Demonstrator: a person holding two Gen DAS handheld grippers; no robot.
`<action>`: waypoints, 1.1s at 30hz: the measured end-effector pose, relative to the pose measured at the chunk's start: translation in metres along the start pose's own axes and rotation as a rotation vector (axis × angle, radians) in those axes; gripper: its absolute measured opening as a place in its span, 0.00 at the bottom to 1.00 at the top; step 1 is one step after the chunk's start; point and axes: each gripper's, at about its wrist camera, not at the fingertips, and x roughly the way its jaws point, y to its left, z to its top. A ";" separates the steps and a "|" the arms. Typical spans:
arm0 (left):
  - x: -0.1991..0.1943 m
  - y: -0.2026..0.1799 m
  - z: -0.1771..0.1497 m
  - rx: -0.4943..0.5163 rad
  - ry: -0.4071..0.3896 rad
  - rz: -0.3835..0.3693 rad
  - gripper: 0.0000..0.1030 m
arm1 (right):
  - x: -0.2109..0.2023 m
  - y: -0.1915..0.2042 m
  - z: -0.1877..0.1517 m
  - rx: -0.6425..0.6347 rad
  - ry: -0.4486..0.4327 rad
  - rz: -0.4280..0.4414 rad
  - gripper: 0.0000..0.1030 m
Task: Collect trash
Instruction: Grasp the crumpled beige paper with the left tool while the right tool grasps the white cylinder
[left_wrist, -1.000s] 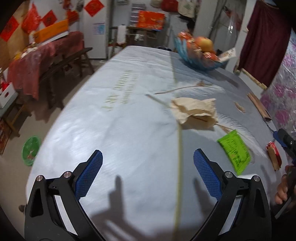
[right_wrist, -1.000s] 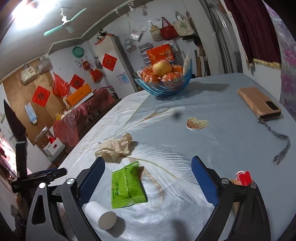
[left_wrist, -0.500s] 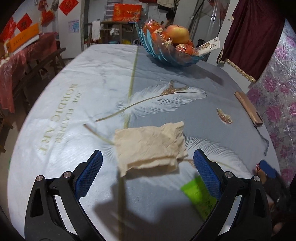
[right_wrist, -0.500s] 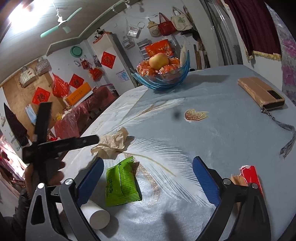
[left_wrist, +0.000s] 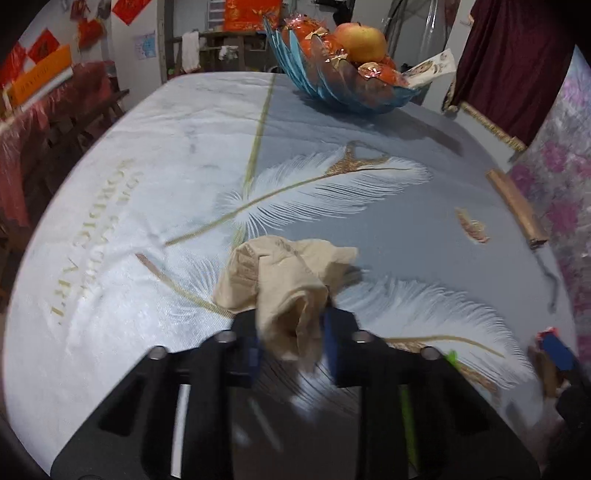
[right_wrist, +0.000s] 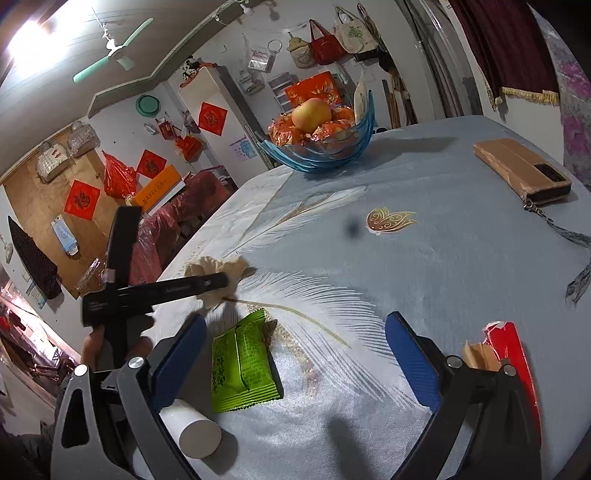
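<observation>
Pinching the tissue (left_wrist: 291, 291), the left gripper (left_wrist: 291, 354) has just been closing its jaws, and the blue pads (left_wrist: 330, 339) now press on the near fold of the crumpled beige sheet. The rest of the tissue bulges forward and rests on the tablecloth (left_wrist: 147, 221), over the printed feather. From the right side, the same gripper (right_wrist: 218, 282) reaches in level with the tissue (right_wrist: 221, 267) bunched at its tip, a hand (right_wrist: 110, 343) gripping its handle. The right gripper (right_wrist: 295, 354) hangs above the table with fingers wide apart and nothing between the pads. Below it lies a green packet (right_wrist: 240, 365), flat, just beside the left finger. A white cylinder (right_wrist: 195, 430) lies at the near edge, partly behind that finger. A red wrapper (right_wrist: 509, 350), torn, lies by the right finger. A fruit bowl (right_wrist: 321, 147) stands at the far end, and a brown wallet (right_wrist: 521, 170) lies far right, well apart from the trash.
</observation>
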 end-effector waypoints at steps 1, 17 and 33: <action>-0.004 0.006 -0.003 -0.023 -0.002 -0.021 0.14 | 0.000 0.000 0.000 0.000 -0.001 0.000 0.93; -0.060 0.073 -0.064 -0.165 -0.053 -0.004 0.13 | 0.007 0.061 -0.023 -0.249 0.136 0.140 0.93; -0.094 0.088 -0.096 -0.208 -0.084 -0.038 0.14 | 0.026 0.124 -0.068 -0.563 0.295 -0.003 0.55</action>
